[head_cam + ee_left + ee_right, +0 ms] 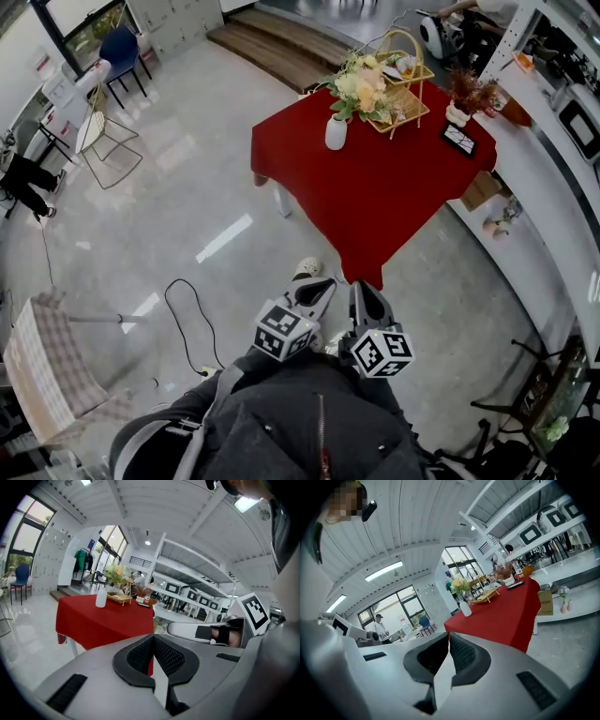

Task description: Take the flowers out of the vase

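Note:
A white vase (336, 132) holding pale yellow and white flowers (361, 87) stands near the far left edge of a table with a red cloth (375, 197). Both grippers hang low in front of the person, well short of the table and above the floor. My left gripper (320, 285) is shut with nothing in it, and my right gripper (364, 291) beside it is shut and empty too. In the left gripper view the vase (101, 597) and flowers (115, 573) sit far beyond the closed tips (153, 636). The right gripper view shows the vase (465, 609) far past its closed tips (448, 635).
On the table a gold wire basket (405, 86), a small pot of dried red flowers (466, 97) and a black framed card (459, 139) stand behind and to the right of the vase. A white counter (553, 187) runs along the right. A plaid chair (47, 366) and a floor cable (187, 314) lie at left.

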Motion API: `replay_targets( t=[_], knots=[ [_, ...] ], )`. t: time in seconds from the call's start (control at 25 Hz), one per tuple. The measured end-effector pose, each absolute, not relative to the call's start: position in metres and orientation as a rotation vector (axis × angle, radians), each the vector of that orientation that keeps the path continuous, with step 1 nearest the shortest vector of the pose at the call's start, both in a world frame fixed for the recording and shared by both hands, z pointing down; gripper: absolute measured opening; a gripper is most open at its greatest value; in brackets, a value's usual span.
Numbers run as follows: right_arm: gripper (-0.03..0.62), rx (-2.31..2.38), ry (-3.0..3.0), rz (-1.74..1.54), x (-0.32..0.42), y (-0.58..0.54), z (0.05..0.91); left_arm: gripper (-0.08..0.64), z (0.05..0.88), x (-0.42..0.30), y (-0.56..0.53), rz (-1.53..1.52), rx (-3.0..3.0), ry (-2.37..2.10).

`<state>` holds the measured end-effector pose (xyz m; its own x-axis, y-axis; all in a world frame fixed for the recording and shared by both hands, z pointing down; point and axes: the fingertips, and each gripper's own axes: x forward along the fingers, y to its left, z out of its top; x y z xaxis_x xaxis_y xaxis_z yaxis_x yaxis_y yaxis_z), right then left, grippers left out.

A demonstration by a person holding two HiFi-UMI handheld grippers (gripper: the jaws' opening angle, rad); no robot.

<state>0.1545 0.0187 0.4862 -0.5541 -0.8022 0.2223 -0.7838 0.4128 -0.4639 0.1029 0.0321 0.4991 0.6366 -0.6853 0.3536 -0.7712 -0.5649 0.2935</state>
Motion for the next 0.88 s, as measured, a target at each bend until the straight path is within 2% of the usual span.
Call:
replay_targets(
  t=[0.88],
  knots=[
    [0.012,-1.458,2.630,-0.863,0.119,-0.118,0.481,0.008,0.493,0.078,-0.112,0.291,2.453,-1.128]
  ],
)
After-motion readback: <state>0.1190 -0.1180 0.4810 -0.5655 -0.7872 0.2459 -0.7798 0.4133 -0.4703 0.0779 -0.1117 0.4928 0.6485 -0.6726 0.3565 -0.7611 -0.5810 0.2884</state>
